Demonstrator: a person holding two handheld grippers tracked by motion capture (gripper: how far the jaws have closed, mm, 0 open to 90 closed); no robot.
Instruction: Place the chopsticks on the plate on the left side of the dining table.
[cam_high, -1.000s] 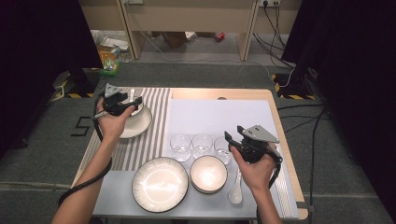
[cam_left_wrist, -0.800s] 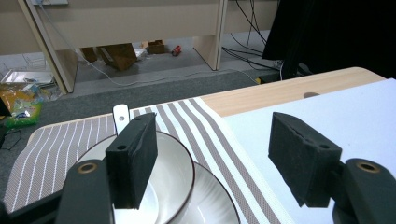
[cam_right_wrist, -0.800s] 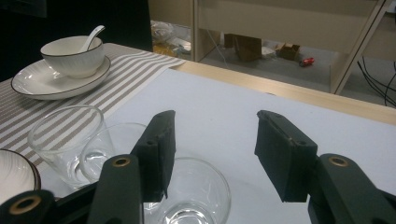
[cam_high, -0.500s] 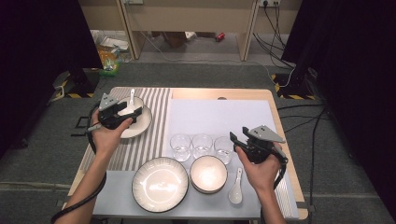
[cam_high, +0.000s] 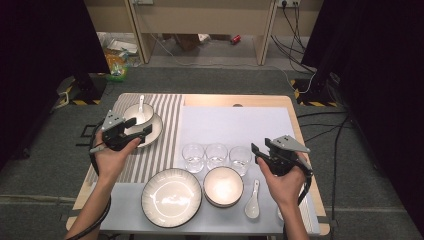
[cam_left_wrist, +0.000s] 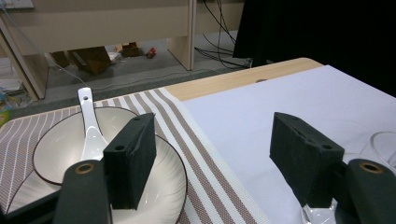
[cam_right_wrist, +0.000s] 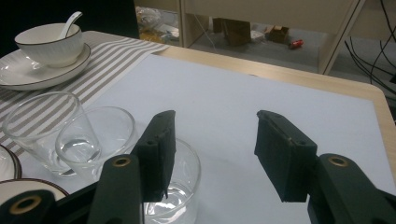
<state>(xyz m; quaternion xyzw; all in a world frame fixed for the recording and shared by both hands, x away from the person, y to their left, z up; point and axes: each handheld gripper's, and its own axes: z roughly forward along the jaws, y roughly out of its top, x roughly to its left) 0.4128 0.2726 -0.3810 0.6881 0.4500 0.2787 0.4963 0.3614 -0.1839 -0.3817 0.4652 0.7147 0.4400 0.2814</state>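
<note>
On the far left I have my left gripper (cam_high: 131, 131) spread wide with nothing between the jaws, hovering just in front of the small bowl (cam_high: 138, 114) that sits on its saucer (cam_high: 152, 131) on the striped mat (cam_high: 165, 145); a white spoon (cam_left_wrist: 88, 126) leans in that bowl. That setting looks finished to me. Moving right along the tabletop (cam_high: 260, 101), three empty glasses stand in a row on the pale mat (cam_high: 235, 125), with a large plate (cam_high: 171, 197), a second bowl (cam_high: 223, 186) and a loose spoon (cam_high: 252, 200) in front of them. My right gripper (cam_high: 264, 154) is also spread and empty, just beside the rightmost glass (cam_right_wrist: 175, 189), which I see low between its jaws in the right gripper view. I judge this the reach for that glass. Next I need to ease the jaws around its wall, squarely and low enough not to tip it or knock its neighbour (cam_right_wrist: 100, 140), then close gently.
</note>
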